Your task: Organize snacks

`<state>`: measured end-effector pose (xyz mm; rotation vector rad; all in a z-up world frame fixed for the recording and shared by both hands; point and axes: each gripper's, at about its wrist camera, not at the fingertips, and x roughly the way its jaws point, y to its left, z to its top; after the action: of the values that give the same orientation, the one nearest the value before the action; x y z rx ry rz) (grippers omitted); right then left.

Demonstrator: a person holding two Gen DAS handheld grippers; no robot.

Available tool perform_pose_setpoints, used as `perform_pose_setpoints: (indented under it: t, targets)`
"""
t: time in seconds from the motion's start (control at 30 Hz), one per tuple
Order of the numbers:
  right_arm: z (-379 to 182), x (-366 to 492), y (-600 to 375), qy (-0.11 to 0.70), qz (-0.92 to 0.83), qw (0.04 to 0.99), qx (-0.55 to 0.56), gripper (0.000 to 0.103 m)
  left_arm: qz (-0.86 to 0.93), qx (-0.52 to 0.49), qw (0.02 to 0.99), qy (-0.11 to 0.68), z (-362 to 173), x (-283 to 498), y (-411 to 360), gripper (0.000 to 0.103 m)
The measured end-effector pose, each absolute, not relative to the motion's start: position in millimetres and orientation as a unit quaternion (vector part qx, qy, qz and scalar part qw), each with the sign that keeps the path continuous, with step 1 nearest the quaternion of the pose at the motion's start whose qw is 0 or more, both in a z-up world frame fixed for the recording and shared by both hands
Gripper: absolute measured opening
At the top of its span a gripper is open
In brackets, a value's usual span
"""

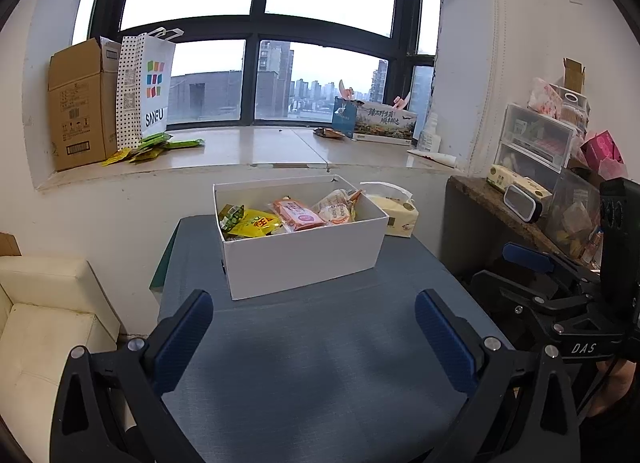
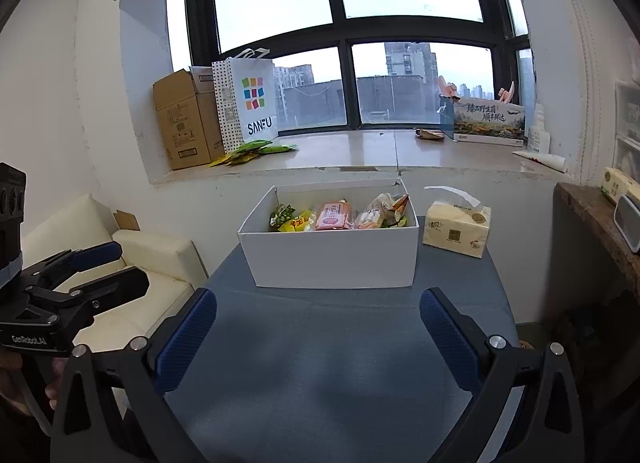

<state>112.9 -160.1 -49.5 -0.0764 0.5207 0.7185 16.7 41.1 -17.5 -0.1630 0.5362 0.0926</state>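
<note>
A white open box (image 1: 304, 259) (image 2: 336, 259) stands at the far side of a small blue-grey table (image 1: 320, 363) (image 2: 332, 363). Inside lie several snack packs: a green and yellow pack (image 1: 250, 221) (image 2: 294, 221) at the left, a pink pack (image 1: 298, 215) (image 2: 333, 216) in the middle, pale wrapped ones (image 1: 338, 207) (image 2: 380, 211) at the right. My left gripper (image 1: 314, 327) hovers open over the table's near part, short of the box, with nothing between its fingers. My right gripper (image 2: 318, 327) is likewise open and empty. Each gripper shows at the other view's edge.
A tissue pack (image 1: 394, 213) (image 2: 458, 229) sits right of the box. On the windowsill lie green snack packets (image 1: 154, 145) (image 2: 256, 151) beside a cardboard carton (image 1: 80, 103) and a SANFU bag (image 1: 146, 91), plus a printed box (image 1: 384, 123) (image 2: 486, 121). A cream sofa (image 1: 44, 323) stands left, cluttered shelves (image 1: 540, 167) right.
</note>
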Motion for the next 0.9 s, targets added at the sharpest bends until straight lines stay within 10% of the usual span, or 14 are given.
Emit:
perform_pose_setpoints:
  t: [0.9]
  targets:
    - [-49.1,112.1,-162.3,0.254,0.345,0.903,-0.035,0.103,0.037,-0.079,0.958,0.272,-19.6,17.9,40.4,0.103]
